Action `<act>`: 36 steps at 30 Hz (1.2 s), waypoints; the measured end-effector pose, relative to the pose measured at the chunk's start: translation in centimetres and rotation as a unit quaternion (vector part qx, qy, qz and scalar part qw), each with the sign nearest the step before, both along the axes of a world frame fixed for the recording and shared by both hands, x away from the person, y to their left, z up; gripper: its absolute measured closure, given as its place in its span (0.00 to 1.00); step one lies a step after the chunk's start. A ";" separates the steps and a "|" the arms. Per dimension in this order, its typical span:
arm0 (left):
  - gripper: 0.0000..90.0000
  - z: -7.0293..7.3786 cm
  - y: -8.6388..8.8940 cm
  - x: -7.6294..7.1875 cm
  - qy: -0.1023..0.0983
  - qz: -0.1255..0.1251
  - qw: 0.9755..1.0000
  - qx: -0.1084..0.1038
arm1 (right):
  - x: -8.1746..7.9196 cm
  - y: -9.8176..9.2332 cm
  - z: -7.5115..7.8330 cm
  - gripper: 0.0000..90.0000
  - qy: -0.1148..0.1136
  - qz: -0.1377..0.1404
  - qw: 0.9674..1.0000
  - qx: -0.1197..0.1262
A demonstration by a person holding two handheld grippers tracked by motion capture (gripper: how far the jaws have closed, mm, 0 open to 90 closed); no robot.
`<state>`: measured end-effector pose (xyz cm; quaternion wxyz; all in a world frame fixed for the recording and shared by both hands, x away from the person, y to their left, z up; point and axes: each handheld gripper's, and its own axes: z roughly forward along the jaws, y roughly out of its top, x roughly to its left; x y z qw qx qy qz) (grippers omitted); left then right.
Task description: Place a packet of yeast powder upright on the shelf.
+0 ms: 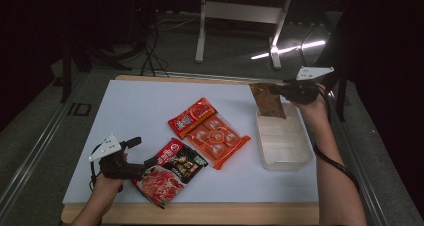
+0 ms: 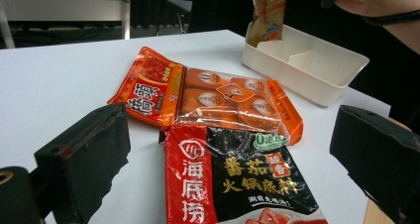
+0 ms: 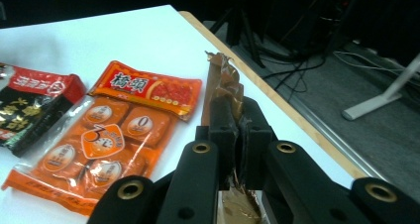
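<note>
My right gripper [image 1: 278,90] is shut on the top edge of a brown foil packet [image 1: 268,101], which hangs over the far end of a white plastic tray [image 1: 292,156]. In the right gripper view the brown foil packet [image 3: 223,85] is pinched between the jaws of my right gripper [image 3: 237,135]. My left gripper [image 1: 143,152] stands open at the near left, its jaws on either side of the top of a red and black packet [image 1: 172,171]. In the left gripper view that red and black packet [image 2: 233,179] lies between the open jaws of my left gripper [image 2: 233,157].
An orange packet of several round pieces [image 1: 216,138] and a smaller red-orange packet [image 1: 191,116] lie mid-table on the white board [image 1: 130,111]. The wooden table edge [image 1: 200,213] runs along the front. Desk legs and cables stand on the floor beyond.
</note>
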<state>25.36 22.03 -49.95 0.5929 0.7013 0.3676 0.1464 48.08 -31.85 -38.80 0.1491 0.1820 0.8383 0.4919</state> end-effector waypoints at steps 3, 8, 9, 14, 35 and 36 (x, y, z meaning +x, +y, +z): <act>0.03 -0.1 0.0 0.0 0.001 -0.001 1.000 -0.001 | 0.1 0.6 -0.3 0.97 0.009 0.010 1.000 0.001; 0.03 -0.1 -0.1 0.0 0.002 0.001 1.000 -0.002 | 0.3 1.2 -1.0 0.96 0.008 0.001 1.000 -0.008; 0.03 -0.1 -0.1 0.0 0.002 0.000 1.000 -0.003 | 0.3 1.1 -1.1 0.96 0.004 -0.003 1.000 -0.007; 0.03 -0.1 0.0 0.1 0.003 0.002 1.000 0.000 | 0.2 -0.8 -1.6 0.96 0.007 -0.034 0.999 0.005; 0.03 -0.3 0.0 0.2 0.002 0.003 1.000 0.003 | -1.7 -5.7 -1.1 0.78 0.011 -0.147 0.989 0.030; 0.03 -0.3 -0.1 0.2 0.002 0.003 1.000 0.001 | -1.9 -5.7 -0.7 0.77 0.004 -0.147 0.989 0.036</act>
